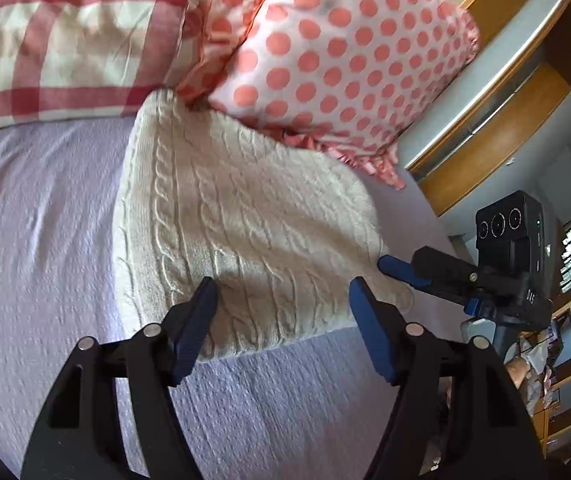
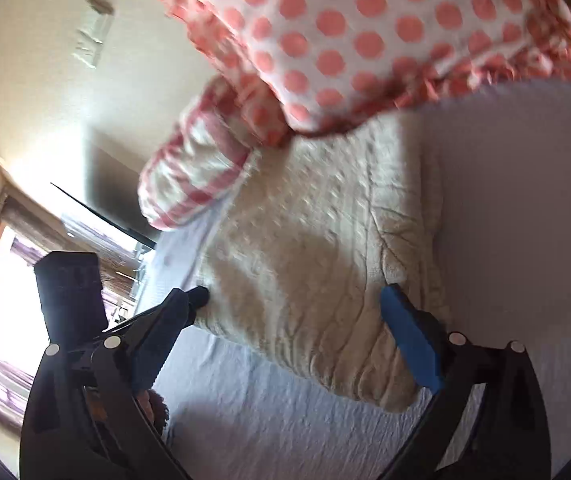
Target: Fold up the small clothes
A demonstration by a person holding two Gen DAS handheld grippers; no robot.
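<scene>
My left gripper (image 1: 283, 320) hangs spread wide over the near edge of the sweater (image 1: 237, 216), its blue pads apart and gripping nothing. The sweater, cream cable-knit, lies folded into a rough block on the lilac bedspread (image 1: 37, 240), its far end tucked against the dotted pillow (image 1: 345, 52) and just beside the checked pillow (image 1: 65, 48).

My left view alone shows my right gripper (image 1: 395, 266) from the side, coming in from the right with a blue tip touching the sweater's right edge. Behind that tip sits the black camera block with three round lenses, and on the mount below it I read white letters that look like "DXS", though they are small and turned sideways. This view also takes in wooden shelves (image 1: 497, 92) and a barred window at the right.

My right view, blurred, shows the right gripper (image 2: 297, 304) released, pads spread across the sweater's (image 2: 317, 240) near end. It alone shows my left gripper (image 2: 201, 296) as a dark tip at the sweater's left edge, a bright window (image 2: 1, 300) at left, and a pale plate on the wall (image 2: 93, 32); any writing there is unreadable.
</scene>
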